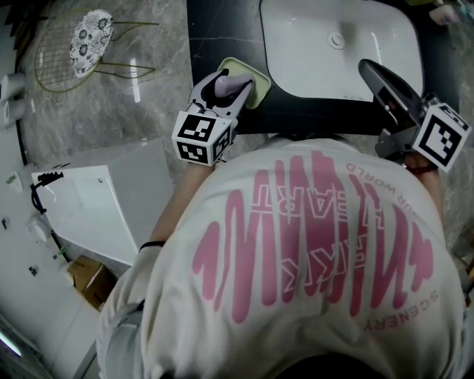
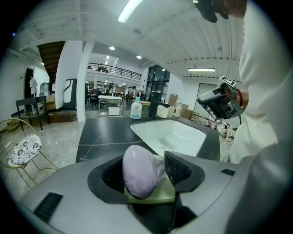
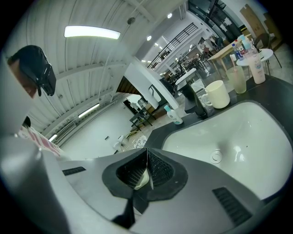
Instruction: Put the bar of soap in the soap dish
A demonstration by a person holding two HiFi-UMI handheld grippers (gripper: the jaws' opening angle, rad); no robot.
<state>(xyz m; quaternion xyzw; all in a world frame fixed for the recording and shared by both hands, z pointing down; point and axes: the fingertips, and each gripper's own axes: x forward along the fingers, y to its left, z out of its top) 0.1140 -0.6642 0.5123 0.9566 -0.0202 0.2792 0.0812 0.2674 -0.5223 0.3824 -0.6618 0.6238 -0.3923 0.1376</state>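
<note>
Apparently resting free, the lilac bar of soap sits in the green soap dish beside the sink, the left gripper spread around it to let go, while the right gripper, pinched shut, hangs clear.

A mock bathroom corner inside a large open hall

A white basin sits in a dark stone counter on a grey marble-look floor, with a pump bottle and a cream mug at the far edge. Beyond it are a railed mezzanine, ceiling strip lights and work tables. A wire chair stands to the left.
</note>
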